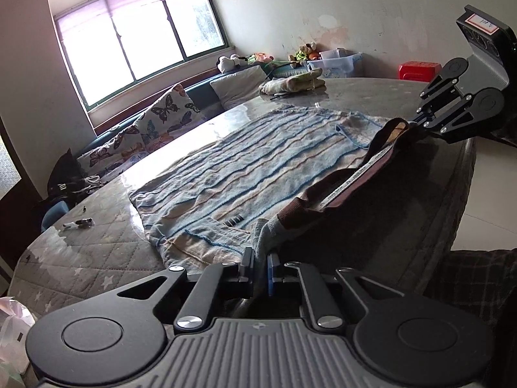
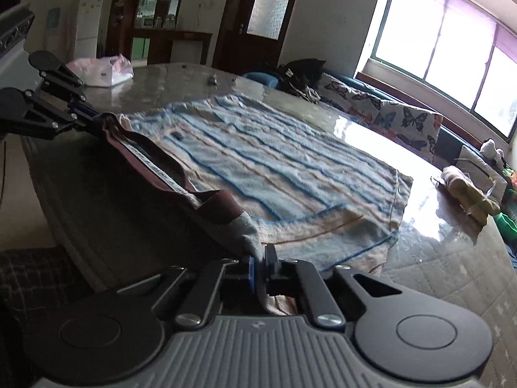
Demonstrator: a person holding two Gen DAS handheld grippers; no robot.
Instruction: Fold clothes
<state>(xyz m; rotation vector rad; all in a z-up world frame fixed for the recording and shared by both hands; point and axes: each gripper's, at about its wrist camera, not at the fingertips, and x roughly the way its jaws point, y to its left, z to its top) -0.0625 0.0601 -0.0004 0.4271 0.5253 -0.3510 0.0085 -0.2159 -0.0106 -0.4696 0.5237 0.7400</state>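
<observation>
Your left claw (image 1: 260,270) and right claw (image 2: 260,270) each pinch the brown waistband of the striped blue garment (image 1: 245,174) spread on the glossy quilted tabletop (image 1: 97,242), a butterfly-print bench cushion (image 1: 155,126) under the window (image 1: 142,42) beyond

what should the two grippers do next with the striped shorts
Probably lift and carry the brown waistband forward over the spread striped shorts: the left gripper and right gripper each pinch a waistband end at the table's near edge.
</observation>
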